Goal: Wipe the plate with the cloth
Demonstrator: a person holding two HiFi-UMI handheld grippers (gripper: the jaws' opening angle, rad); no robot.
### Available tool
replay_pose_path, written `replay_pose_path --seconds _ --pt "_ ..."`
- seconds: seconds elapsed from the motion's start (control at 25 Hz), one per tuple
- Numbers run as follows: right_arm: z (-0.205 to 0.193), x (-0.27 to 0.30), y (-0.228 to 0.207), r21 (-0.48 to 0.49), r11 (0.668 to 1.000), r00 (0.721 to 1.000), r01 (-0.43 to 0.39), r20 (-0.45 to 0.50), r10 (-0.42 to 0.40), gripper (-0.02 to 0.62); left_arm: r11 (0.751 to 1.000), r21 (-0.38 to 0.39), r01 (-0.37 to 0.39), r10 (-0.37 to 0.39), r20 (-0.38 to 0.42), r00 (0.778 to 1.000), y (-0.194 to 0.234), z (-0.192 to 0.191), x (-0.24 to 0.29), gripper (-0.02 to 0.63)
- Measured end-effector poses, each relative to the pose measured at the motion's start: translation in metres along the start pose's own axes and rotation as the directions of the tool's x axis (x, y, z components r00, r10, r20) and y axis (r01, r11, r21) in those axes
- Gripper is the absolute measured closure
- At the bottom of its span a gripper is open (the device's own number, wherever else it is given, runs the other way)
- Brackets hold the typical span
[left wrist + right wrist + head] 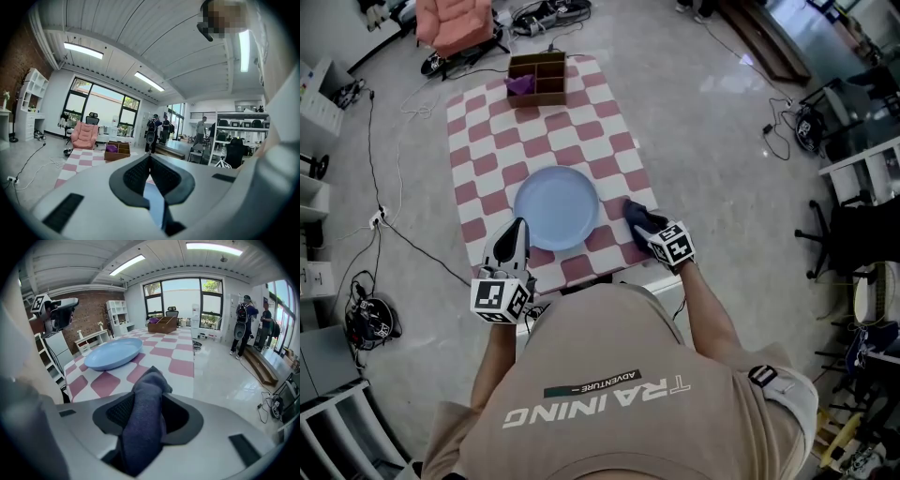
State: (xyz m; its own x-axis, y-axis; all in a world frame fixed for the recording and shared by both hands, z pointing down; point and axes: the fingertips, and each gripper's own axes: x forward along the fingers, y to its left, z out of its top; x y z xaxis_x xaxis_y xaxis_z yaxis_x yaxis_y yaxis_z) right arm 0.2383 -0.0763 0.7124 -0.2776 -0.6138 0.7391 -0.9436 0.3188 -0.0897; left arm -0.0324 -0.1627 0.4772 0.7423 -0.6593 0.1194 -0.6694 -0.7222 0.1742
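A light blue plate (556, 206) (112, 354) lies in the middle of the pink-and-white checked table (487, 141). My right gripper (654, 234) (149, 400) is at the plate's right edge, low over the table and tilted down, shut on a dark blue cloth (637, 216) (145, 413) that bunches up between its pads. My left gripper (516, 234) (150, 158) hovers at the plate's near left edge. Its jaws meet at the tips with nothing between them, and a strip of the plate (152, 206) shows below them. The left gripper (54, 310) also shows at upper left in the right gripper view.
A wooden divided box (537, 77) (163, 324) with a purple item stands at the table's far end. A pink armchair (455, 23) and cables lie on the floor beyond. Several people (243, 319) stand off to the right. The table's near edge is against the person's body.
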Motion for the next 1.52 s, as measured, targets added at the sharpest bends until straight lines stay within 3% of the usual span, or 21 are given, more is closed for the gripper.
replay_pose_path --seconds 0.44,0.84,0.96,1.08,1.24,1.44,1.52 --pt "-0.004 0.003 0.008 -0.056 0.998 0.999 0.006 -0.046 -0.009 0.469 1.0 0.008 0.01 -0.01 0.015 1.0 -0.007 0.007 -0.002 0.594" --pt "0.029 -0.034 0.006 -0.07 0.996 0.997 0.055 0.066 -0.05 0.48 1.0 0.011 0.025 -0.025 0.007 1.0 -0.012 0.004 -0.003 0.594" --pt "0.055 -0.054 0.01 -0.085 0.994 0.988 0.073 0.141 -0.06 0.482 0.999 0.025 0.035 -0.036 0.011 0.999 -0.015 0.008 -0.001 0.594" --pt "0.102 -0.081 0.021 -0.109 0.991 0.966 0.074 0.254 -0.044 0.482 0.998 0.042 0.037 -0.038 0.023 0.999 -0.015 0.014 0.002 0.594" --pt "0.17 -0.116 0.043 -0.154 0.987 0.908 0.048 0.418 0.021 0.482 0.998 0.055 0.033 -0.035 0.036 0.999 -0.013 0.021 0.003 0.594" --pt "0.238 -0.159 0.081 -0.245 0.969 0.827 0.014 0.547 0.127 0.482 0.997 0.078 0.013 -0.02 0.093 0.995 -0.011 0.045 0.004 0.594" --pt "0.254 -0.167 0.092 -0.27 0.963 0.81 0.001 0.565 0.158 0.482 0.997 0.075 -0.006 -0.002 0.111 0.994 -0.006 0.051 0.001 0.594"
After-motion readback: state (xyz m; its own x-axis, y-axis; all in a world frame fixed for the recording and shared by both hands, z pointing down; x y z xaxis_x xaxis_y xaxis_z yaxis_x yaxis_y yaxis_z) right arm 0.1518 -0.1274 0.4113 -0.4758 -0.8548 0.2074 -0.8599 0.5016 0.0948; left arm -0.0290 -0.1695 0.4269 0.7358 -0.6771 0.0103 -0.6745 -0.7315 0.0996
